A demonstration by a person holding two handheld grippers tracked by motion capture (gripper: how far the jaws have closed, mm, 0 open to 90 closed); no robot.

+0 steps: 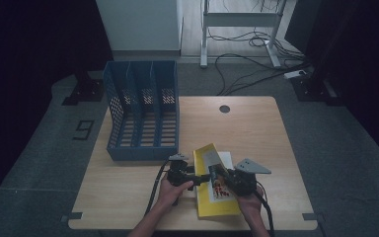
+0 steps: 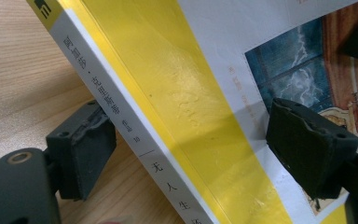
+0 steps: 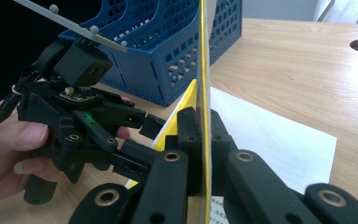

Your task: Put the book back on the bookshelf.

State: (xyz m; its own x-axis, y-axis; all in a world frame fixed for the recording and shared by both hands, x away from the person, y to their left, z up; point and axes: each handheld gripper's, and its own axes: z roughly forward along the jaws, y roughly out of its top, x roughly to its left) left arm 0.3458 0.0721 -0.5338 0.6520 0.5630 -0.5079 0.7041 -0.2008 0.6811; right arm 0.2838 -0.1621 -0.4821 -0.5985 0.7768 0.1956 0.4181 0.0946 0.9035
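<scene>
Black jaws of the right gripper (image 3: pixel 204 140) rise closest in its own view, pinched flat on the edge of a yellow book (image 3: pixel 203 70) that stands upright between them like a blade. That grip is as tight as it gets, with only the thin edge caught, so the hold looks narrow and the book could pivot or slide out if the hand tilts.

Going from the left across the table: a blue file rack (image 1: pixel 143 111) with three slots stands near the far left corner of the tabletop (image 1: pixel 256 128). Toward the near edge, the left gripper (image 1: pixel 197 178) reaches in from the left. In its own view the jaws stand wide apart on either side of the book's spine side, one pad low by the white spine, the other over the cover picture. Neither pad (image 2: pixel 91 144) seems to press yet, so I read it as open around the book, not holding it.

The book (image 1: pixel 214 187) sits near the middle of the near edge, partly lifted, with a white sheet (image 3: pixel 270 135) lying under it on the wood.

Risks, as I judge them: if the left jaws close askew, they may crease the cover or push the book out of the right grip. Lifting toward the rack with one thin pinch could let it flop, strike the rack's front lip, or drag the loose sheet off the table.
</scene>
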